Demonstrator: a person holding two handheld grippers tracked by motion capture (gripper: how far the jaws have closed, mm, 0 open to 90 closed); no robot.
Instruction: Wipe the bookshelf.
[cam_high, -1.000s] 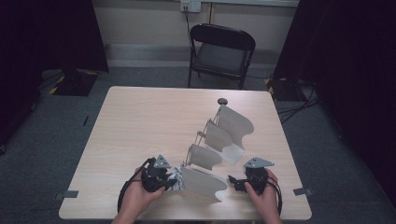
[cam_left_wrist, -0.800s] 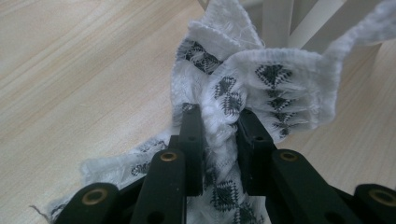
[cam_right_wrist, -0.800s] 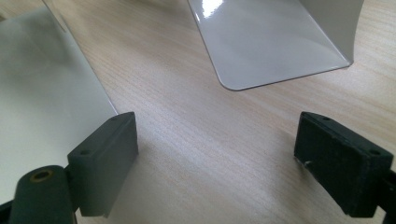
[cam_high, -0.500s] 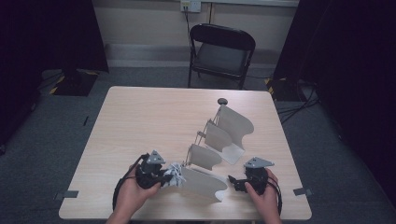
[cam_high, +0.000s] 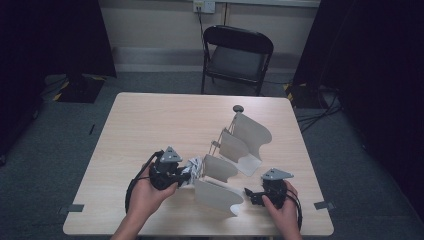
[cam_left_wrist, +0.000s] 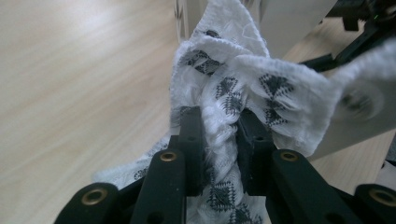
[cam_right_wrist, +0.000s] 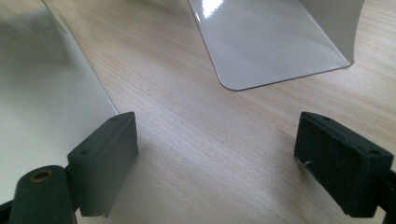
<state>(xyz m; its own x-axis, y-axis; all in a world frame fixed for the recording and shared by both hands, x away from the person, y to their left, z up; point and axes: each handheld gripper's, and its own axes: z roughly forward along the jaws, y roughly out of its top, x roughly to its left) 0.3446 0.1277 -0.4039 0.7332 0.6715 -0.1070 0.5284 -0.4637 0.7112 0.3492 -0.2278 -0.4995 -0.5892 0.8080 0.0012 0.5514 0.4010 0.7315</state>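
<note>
Bunching between the jaws of the left hand-held gripper (cam_left_wrist: 219, 140) is a white cloth (cam_left_wrist: 243, 88), soft and crumpled, woven with small dark geometric motifs; in the left gripper view its folds rise above the jaws and spill to both sides. From the high view the cloth (cam_high: 194, 167) sits at the front of the left hand-held gripper (cam_high: 186, 175), just beside the nearest panel of a white rack (cam_high: 235, 150), above the light wooden bench (cam_high: 150, 125).

One cloth is visible. The rack shows four curved white panels standing in a row that runs from the near edge toward the far right of the bench, with thin wire uprights between them. A small dark round object (cam_high: 238, 108) lies on the bench just beyond the farthest panel. One black folding chair (cam_high: 235, 55) stands behind the bench.

The left hand (cam_high: 147, 192) comes in from the bottom edge, wrapped around its gripper and pointing it rightward at the rack, jaws clamped on the cloth. The right hand (cam_high: 282, 205) rests near the front right edge, aiming the right hand-held gripper (cam_high: 250, 196) leftward at the rack's nearest panel. Its jaws stand wide apart with bare bench between them (cam_right_wrist: 215, 154).
</note>
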